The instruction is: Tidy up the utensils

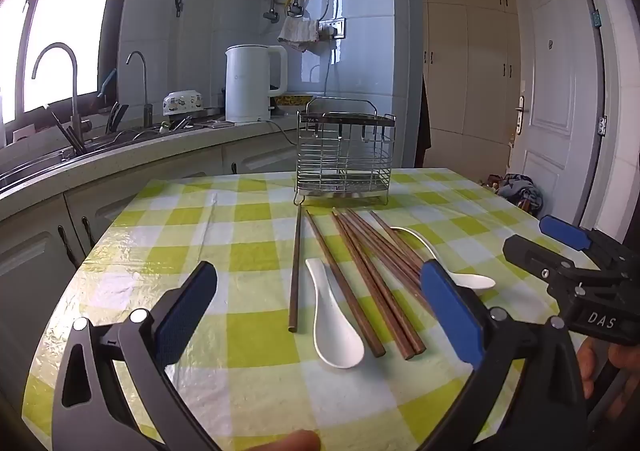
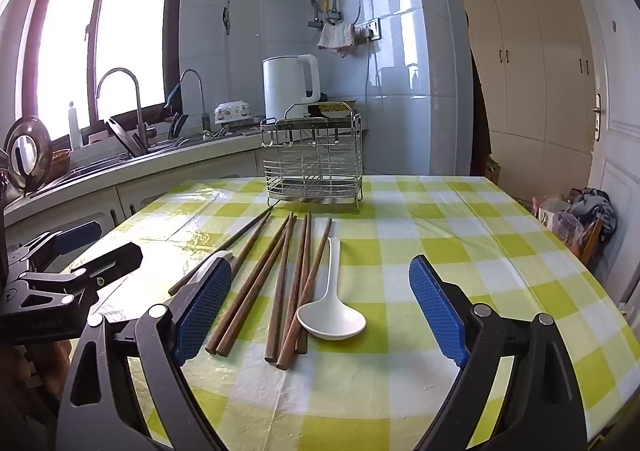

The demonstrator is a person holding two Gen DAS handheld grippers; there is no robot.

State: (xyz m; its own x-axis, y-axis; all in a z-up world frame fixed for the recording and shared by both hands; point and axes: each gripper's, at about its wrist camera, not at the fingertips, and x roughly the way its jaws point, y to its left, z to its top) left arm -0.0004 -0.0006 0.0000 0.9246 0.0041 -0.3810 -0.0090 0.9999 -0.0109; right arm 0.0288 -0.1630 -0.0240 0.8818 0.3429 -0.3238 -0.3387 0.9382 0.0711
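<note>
Left gripper (image 1: 320, 309) is held wide open above the table (image 1: 248, 383), nothing grasped; blue pads (image 1: 186, 315) are spread well apart. Between the jaws, just ahead: a white spoon (image 1: 334, 325) lying bowl-nearest, a single dark chopstick (image 1: 296, 267) to its left, and a bundle of brown chopsticks (image 1: 376, 283) fanned to its right, tips pointing away. A second white spoon (image 1: 460, 271) is seen partly behind the right-hand pad, touching the bundle. The wire utensil rack (image 1: 344, 151) stands upright straight ahead, beyond the chopstick tips, at the far table edge. Right gripper (image 2: 320, 315) is likewise released, jaws wide, hovering over the same checked cloth. In its view the brown chopsticks (image 2: 280, 283) lie between the jaws toward the left pad, the second spoon (image 2: 332, 315) sits near centre with its handle running away, and the rack (image 2: 314, 163) is ahead, slightly left. A kettle (image 2: 290, 87) is on the counter behind the rack.
</note>
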